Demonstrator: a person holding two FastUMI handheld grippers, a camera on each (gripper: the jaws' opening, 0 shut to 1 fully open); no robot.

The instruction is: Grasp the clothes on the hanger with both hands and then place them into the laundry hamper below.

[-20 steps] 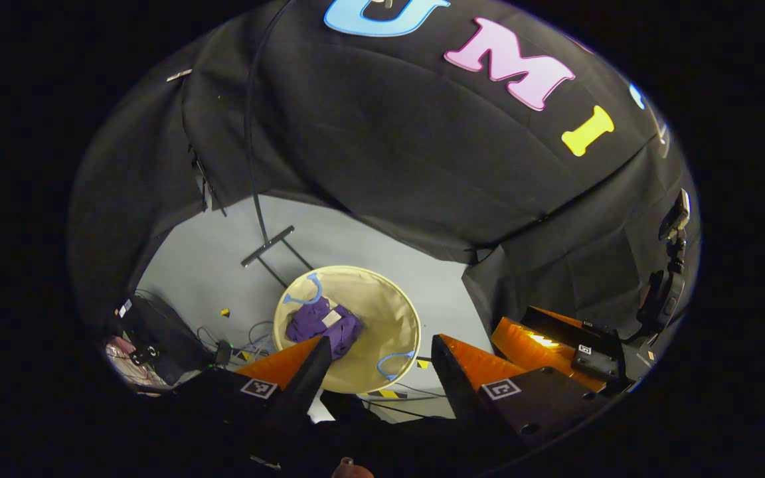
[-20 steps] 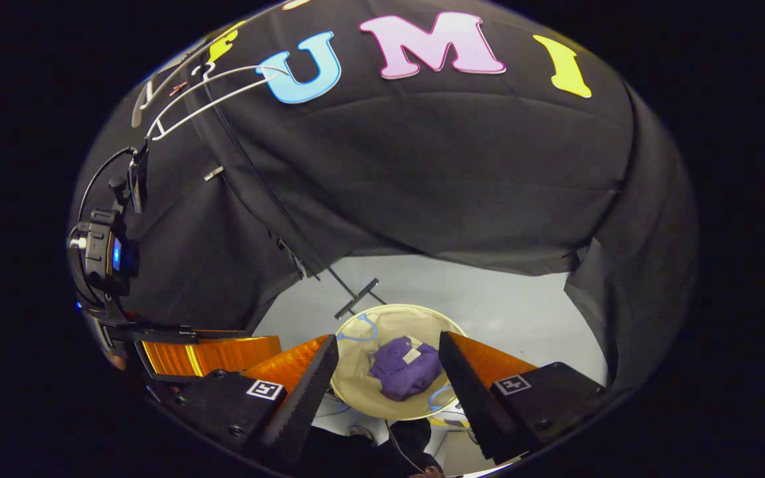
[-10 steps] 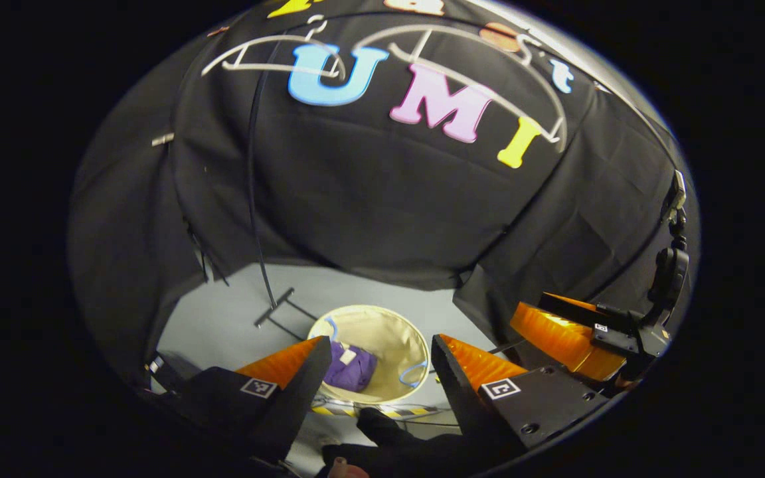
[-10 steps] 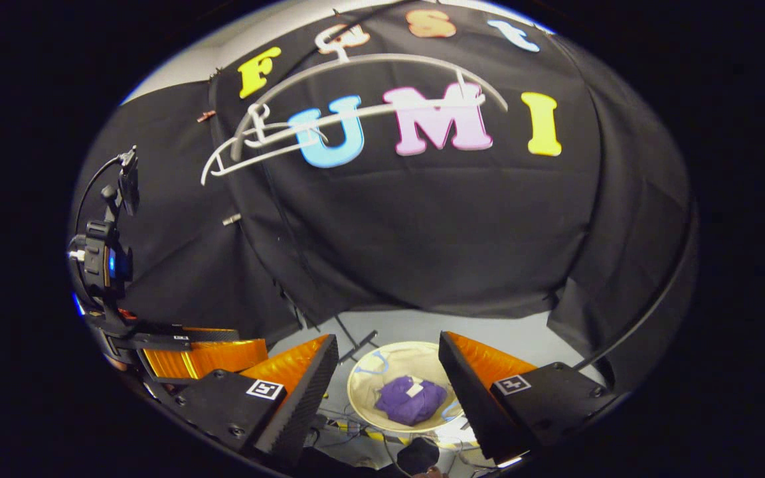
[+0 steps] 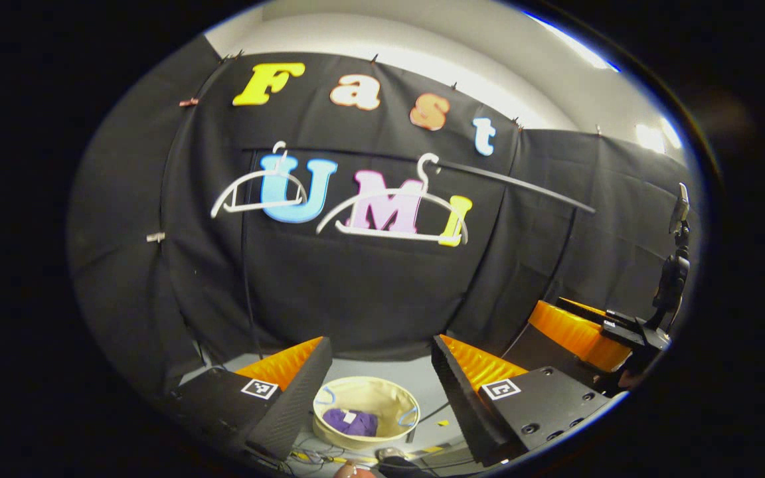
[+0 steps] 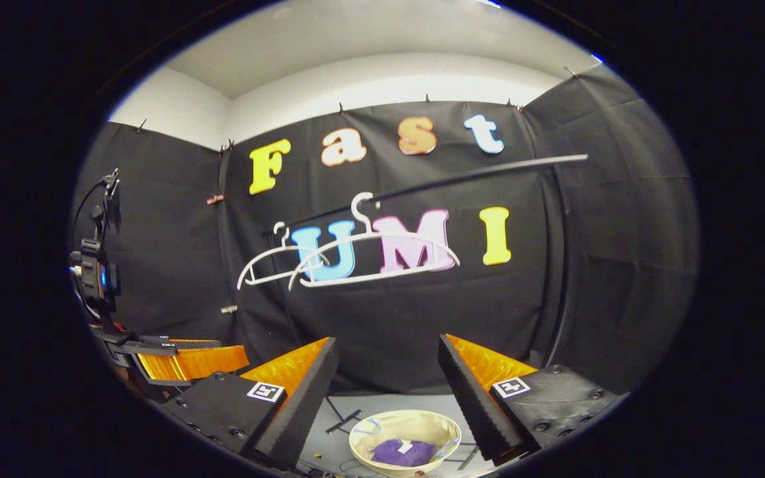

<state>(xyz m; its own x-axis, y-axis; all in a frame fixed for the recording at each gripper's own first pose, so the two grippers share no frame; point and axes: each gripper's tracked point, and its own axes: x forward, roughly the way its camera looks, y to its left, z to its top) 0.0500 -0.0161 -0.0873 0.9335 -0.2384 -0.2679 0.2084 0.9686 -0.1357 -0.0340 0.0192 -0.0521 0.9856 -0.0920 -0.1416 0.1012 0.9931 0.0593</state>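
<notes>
Left gripper point(image 5: 379, 372) sat at the bottom centre of the left gripper view, jaws spread wide with nothing between them. Right gripper point(image 6: 388, 372) sat at the bottom centre of the right gripper view, jaws likewise spread and holding nothing.

The purple clothes point(image 5: 352, 422) lay crumpled inside the cream laundry hamper point(image 5: 389, 398), low in the frame between the left gripper's fingers. In the right gripper view the same clothes point(image 6: 402, 453) lay in the hamper point(image 6: 422, 421) at the bottom edge, with a small pale patch on top, possibly a tag.

Two white hangers hung bare from a dark rail point(image 6: 475, 176) in the upper middle of the frame: the larger hanger point(image 6: 376, 255) at centre, the smaller hanger point(image 6: 269, 262) just left of it, overlapping it in this view.

The hamper stood on a pale grey floor point(image 5: 422, 382).
</notes>
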